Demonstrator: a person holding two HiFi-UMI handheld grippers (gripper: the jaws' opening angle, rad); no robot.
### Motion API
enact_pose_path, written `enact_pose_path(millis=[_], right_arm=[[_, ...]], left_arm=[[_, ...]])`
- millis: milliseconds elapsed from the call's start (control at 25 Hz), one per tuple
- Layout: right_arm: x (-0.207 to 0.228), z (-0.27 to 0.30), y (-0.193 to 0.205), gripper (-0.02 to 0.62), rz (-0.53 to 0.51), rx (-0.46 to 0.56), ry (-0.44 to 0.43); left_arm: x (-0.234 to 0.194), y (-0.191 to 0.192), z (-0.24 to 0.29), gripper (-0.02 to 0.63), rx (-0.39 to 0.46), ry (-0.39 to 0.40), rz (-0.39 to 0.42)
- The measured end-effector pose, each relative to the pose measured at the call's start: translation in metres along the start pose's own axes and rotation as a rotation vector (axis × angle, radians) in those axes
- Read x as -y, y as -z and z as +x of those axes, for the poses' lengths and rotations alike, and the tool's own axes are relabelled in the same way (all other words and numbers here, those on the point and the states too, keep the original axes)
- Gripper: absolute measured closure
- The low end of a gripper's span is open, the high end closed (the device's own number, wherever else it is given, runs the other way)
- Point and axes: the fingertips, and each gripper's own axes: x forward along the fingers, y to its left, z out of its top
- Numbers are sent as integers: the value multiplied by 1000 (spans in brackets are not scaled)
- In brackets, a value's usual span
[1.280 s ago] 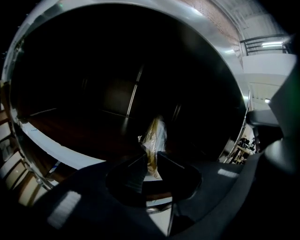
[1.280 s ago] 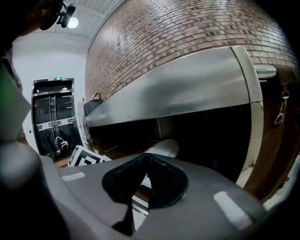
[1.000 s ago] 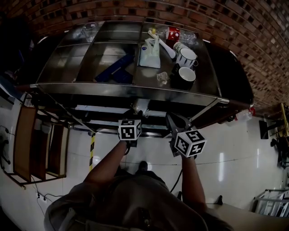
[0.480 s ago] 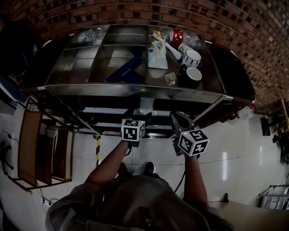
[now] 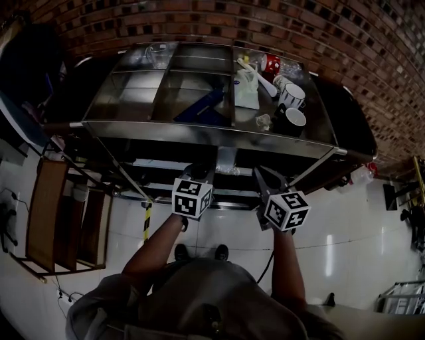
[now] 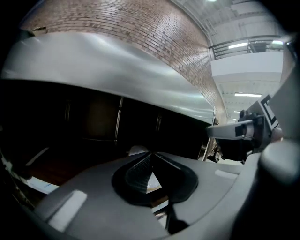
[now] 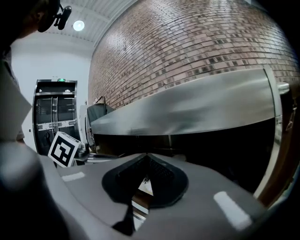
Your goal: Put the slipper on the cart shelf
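While both grippers are held low in the frame, the upper part of the head view is filled by a brick wall (image 5: 199, 20), and a glossy white floor (image 5: 345, 232) is seen across the bottom. A stainless-steel cart (image 5: 199, 131) is set against the wall, with its top shelf divided into compartments. A wooden rack (image 5: 40, 206) is seen at the left edge, on the floor beside the cart.

The left gripper (image 5: 201, 171) is held at lower centre, in front of the cart's front rim and below it. In its own view the left gripper (image 6: 150, 154) is shown clenched, the jaws met tip to tip with nothing between them. The right gripper (image 5: 262, 176) is held just to the right of it. Its jaws (image 7: 146, 157) are likewise pressed together and nothing is grasped.

The blue slipper (image 5: 199, 108) is seen lying at a slant on the top shelf, in a middle compartment, well apart from both grippers. To its right a white bag (image 5: 247, 89) is stood. Farther right, a white mug (image 5: 292, 95) and a black mug (image 5: 290, 121) are placed close together.
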Motion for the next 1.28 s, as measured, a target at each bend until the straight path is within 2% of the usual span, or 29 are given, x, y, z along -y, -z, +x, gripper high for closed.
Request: enact_pose_path(millis=[240, 600, 1280], right_arm=[[-16, 6, -13, 595, -14, 42, -44], [-36, 18, -23, 595, -37, 84, -106], [-41, 23, -25, 595, -54, 75, -142]], left_arm=[[1, -21, -24, 598, 38, 53, -1], [2, -33, -39, 598, 51, 68, -7], [8, -27, -36, 598, 12, 91, 5]])
